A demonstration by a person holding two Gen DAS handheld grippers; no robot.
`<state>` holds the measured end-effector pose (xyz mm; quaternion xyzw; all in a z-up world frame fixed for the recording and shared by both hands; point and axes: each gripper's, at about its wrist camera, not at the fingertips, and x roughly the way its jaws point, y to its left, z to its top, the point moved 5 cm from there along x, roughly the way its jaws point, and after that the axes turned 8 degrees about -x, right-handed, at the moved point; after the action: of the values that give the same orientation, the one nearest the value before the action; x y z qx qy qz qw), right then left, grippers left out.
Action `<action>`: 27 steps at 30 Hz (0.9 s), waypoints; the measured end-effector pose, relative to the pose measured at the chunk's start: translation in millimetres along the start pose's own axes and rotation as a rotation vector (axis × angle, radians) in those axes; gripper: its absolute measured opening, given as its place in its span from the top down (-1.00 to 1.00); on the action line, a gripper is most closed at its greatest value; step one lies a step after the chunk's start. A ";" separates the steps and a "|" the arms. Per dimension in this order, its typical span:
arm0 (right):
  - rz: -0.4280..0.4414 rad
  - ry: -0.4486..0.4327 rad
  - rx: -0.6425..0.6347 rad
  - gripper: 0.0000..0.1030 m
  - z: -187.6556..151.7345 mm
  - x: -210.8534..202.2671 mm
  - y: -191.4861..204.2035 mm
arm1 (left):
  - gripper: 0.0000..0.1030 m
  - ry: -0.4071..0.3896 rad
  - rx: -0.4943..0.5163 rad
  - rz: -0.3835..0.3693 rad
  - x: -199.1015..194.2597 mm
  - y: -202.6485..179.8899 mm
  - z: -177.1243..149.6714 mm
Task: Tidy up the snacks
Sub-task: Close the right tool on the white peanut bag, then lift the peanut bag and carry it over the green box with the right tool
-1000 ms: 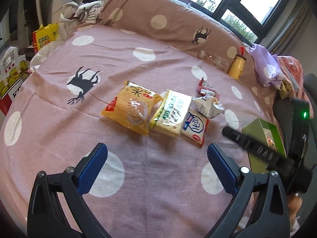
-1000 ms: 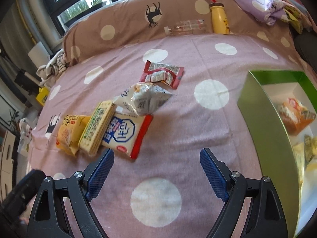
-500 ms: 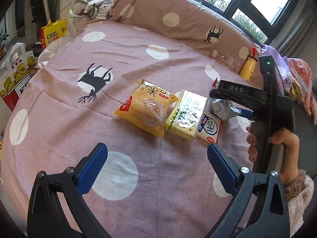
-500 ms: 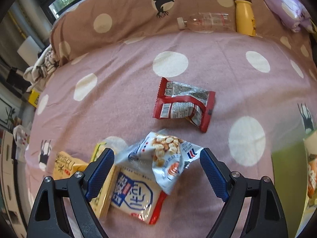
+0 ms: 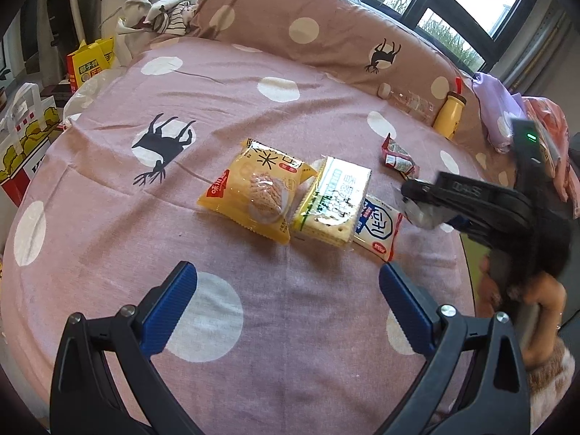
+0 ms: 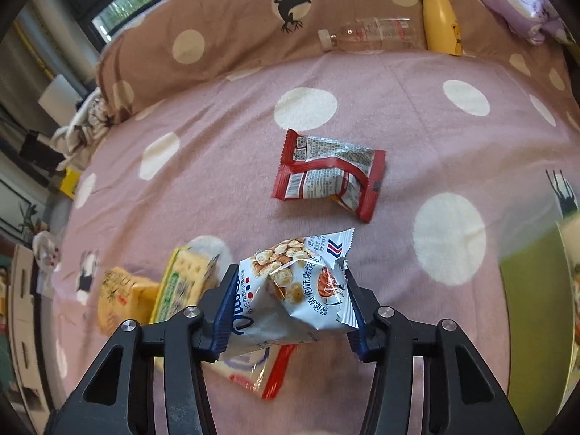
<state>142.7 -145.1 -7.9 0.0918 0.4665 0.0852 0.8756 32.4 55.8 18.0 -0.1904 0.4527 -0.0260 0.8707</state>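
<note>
Nearest in the right wrist view, the right gripper (image 6: 288, 302) has just closed its blue-padded jaws on the crinkled white and blue foil bag of small biscuits (image 6: 295, 286), which half a second ago lay loose between wide jaws; the pads now press its two sides and the foil buckles between them. That turns an approach into a grasp, so the next step is probably a lift and a carry to the green cardboard box (image 6: 527, 308) at the right edge. Just under the bag lies the flat white packet with blue print and a red edge (image 6: 262, 373), and to its left the green and yellow sleeve of crackers (image 6: 181, 284), then the yellow plastic pastry bag (image 6: 119, 299). Farther off, the red and silver foil packet (image 6: 328, 174) lies apart on the pink spotted bedspread (image 6: 362, 83). The left gripper (image 5: 288, 301) hangs over bare bedspread with its jaws wide and nothing between them; four snacks remain outside the box.
</note>
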 end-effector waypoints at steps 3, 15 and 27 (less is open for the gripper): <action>0.062 -0.003 -0.003 -0.03 -25.7 -21.5 5.6 | -0.96 -0.001 0.008 0.014 0.7 -2.2 -2.1; 0.082 0.134 0.017 -0.25 -107.2 -29.8 9.1 | -0.96 0.027 0.053 -0.043 -4.1 -20.9 -16.8; 0.171 0.002 0.168 -0.53 -95.3 -69.0 -27.1 | -0.96 0.200 0.137 -0.184 20.8 -64.7 -51.1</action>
<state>27.1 -179.9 -11.4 0.2042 0.4633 0.1206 0.8539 12.1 -24.4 -1.7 -0.1677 0.5150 -0.1556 0.8261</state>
